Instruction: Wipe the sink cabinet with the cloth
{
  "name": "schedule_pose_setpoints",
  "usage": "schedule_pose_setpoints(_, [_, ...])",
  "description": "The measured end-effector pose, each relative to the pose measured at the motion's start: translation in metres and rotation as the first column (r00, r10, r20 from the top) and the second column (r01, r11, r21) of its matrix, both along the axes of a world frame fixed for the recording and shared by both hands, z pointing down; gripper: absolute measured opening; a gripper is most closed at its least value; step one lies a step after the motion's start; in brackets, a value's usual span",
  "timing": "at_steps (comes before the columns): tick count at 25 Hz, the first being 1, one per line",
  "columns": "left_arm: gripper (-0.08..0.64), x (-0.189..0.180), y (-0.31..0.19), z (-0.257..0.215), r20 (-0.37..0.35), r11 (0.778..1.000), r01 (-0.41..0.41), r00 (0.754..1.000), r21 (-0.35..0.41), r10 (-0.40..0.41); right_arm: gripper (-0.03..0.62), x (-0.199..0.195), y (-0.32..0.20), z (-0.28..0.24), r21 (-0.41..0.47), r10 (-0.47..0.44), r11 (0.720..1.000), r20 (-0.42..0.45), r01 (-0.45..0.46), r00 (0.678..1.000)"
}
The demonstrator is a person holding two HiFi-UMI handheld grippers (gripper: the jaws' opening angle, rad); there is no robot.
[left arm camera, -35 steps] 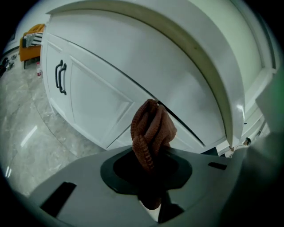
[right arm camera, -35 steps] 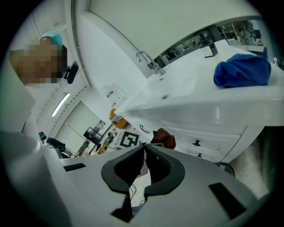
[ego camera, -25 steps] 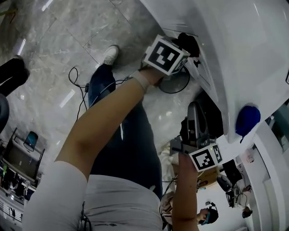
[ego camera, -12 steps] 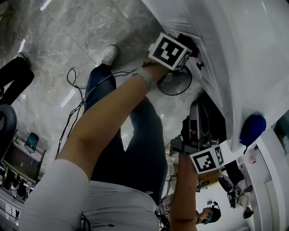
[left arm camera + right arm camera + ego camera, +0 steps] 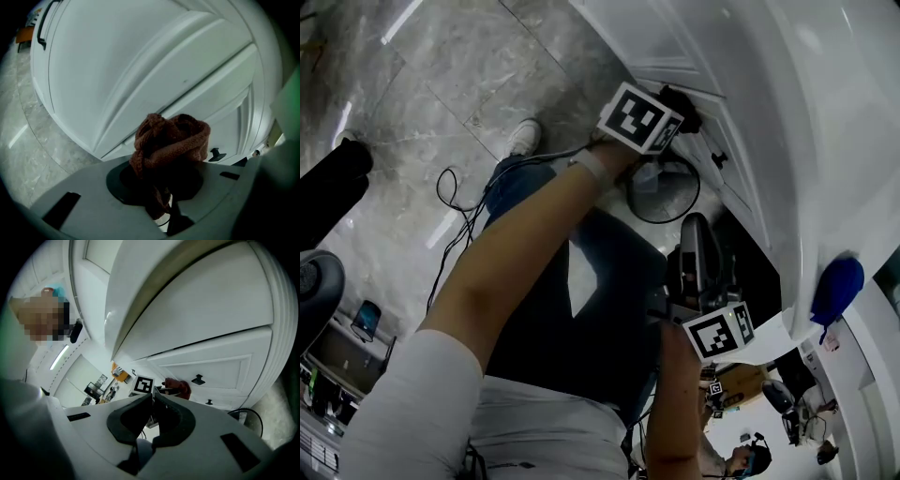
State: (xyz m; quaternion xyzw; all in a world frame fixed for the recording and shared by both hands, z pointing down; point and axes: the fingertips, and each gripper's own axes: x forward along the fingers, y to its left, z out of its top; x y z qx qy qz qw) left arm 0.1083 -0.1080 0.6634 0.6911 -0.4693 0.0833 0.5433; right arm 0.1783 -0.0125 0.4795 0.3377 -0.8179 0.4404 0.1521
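Left gripper [image 5: 664, 114], clamped on the bunched cloth [image 5: 171, 140], has slid slightly along the cabinet door [image 5: 675, 42] — the wipe seems under way — while the right gripper [image 5: 152, 411] hangs back, jaws together, holding nothing.

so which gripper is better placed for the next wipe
Left, I'd say. The left gripper is shut on the brown cloth, bunched between its jaws right up at the white cabinet door. The right gripper has its jaws together on nothing, so it would first need the cloth.
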Motion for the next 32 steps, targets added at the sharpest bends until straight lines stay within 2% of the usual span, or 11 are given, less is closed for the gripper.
schedule_pose_setpoints(3, [0.081,-0.016,0.001,0.014,0.035,1.0,0.005,0.999,0.001,-0.005,0.032,0.004,-0.004,0.006,0.011,0.017,1.0,0.006,-0.017,1.0])
schedule_pose_setpoints(5, [0.081,-0.028,0.001,0.024,0.031,1.0,0.019,0.999,-0.019,-0.019,0.032,0.006,-0.004,0.007,0.012,0.027,1.0,0.01,-0.027,1.0])
schedule_pose_setpoints(9, [0.081,-0.033,-0.001,0.037,0.105,0.998,-0.053,0.993,-0.032,0.057,0.032,0.01,-0.002,0.012,0.005,0.026,1.0,0.007,-0.026,1.0])
schedule_pose_setpoints(13, [0.081,-0.03,-0.002,0.05,0.111,0.995,-0.086,0.99,-0.045,0.091,0.032,0.013,-0.001,0.018,0.002,0.032,0.999,0.009,-0.032,0.999])
schedule_pose_setpoints(21, [0.075,-0.008,-0.001,0.065,0.166,0.984,-0.167,0.971,-0.053,0.174,0.032,0.02,-0.008,0.024,0.021,0.063,0.998,0.041,-0.064,0.997])
schedule_pose_setpoints(25, [0.074,0.01,0.0,0.066,0.167,0.984,-0.173,0.97,-0.046,0.178,0.032,0.027,-0.007,0.022,0.024,0.091,0.995,0.104,-0.094,0.99])
schedule_pose_setpoints(27, [0.074,0.022,0.003,0.064,0.148,0.983,-0.175,0.972,-0.051,0.181,0.032,0.032,-0.005,0.019,0.032,0.089,0.995,0.087,-0.092,0.992])
schedule_pose_setpoints(32, [0.072,0.046,0.001,0.057,0.191,0.983,-0.183,0.964,-0.031,0.185,0.032,0.05,0.003,0.012,0.033,0.1,0.994,0.075,-0.102,0.992])
